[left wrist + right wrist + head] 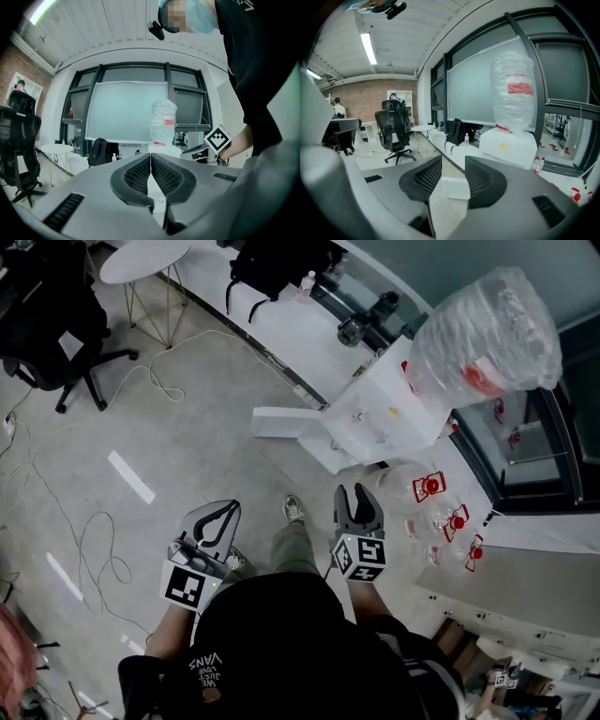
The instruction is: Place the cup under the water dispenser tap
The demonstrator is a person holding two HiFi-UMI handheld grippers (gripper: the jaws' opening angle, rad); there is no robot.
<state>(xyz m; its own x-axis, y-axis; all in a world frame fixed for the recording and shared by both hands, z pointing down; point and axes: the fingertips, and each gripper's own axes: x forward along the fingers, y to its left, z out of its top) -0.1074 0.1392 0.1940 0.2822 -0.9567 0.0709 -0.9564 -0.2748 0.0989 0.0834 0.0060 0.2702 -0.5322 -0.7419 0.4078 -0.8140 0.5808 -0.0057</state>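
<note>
Left gripper [150, 157] – jaws closed, ribbed black pads touching at the tips, nothing between them. Right gripper [453, 163] – jaws parted by a moderate gap, empty; only floor and a flat white slab [286, 422] show through the gap. Both are held low in front of the person, each with its black-and-white marker cube facing up.

Water dispenser [380, 413] – boxy white body with matte panels, ahead and to the right of the right gripper, against the dark-framed window wall. The inverted bottle [487, 324] on top is wrapped in crinkled clear plastic and has a red label. The tap isn't readable from these angles. The cup can't be made out in any view.

Clear small bottles [429, 487] with red caps lie on the floor just right of the dispenser base. Further left are a black backpack [281, 268], a round white table [141, 259] on thin legs and a black mesh office chair [47, 324]. A thin cable [94, 559] loops across the glossy grey floor.
</note>
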